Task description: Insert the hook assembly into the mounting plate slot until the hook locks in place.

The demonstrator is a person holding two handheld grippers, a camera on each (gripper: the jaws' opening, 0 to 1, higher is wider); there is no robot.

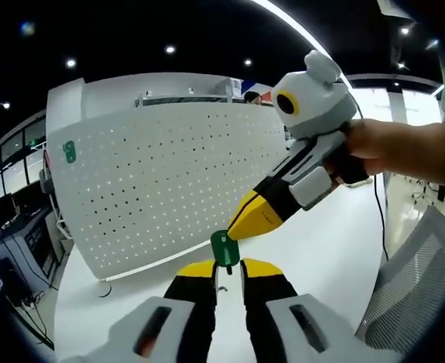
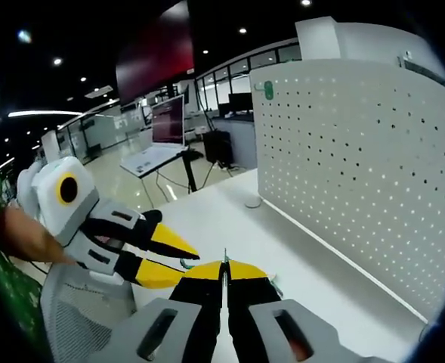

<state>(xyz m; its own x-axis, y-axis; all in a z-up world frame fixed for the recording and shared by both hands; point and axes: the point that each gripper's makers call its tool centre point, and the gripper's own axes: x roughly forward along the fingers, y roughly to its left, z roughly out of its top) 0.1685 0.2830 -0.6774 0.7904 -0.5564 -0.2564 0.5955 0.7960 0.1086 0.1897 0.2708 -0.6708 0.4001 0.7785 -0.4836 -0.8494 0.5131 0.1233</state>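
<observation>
Two grippers meet over the white surface (image 1: 324, 249), just in front of the white pegboard (image 1: 169, 181) standing along its far edge. The left gripper (image 1: 228, 266) has its yellow-tipped jaws pinched on a small green hook (image 1: 224, 248), held upright between the tips. The right gripper (image 2: 224, 266) is squeezed fully together with only a thin sliver showing at its tips, can't tell what. A second green piece (image 1: 69, 151) sits on the pegboard's upper corner.

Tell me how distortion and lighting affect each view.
Left gripper view: the fisheye bows the pegboard; bright windows wash out the far right. Right gripper view: the pegboard curves too, the dim ceiling has small lamps, and the white table is evenly lit.
</observation>
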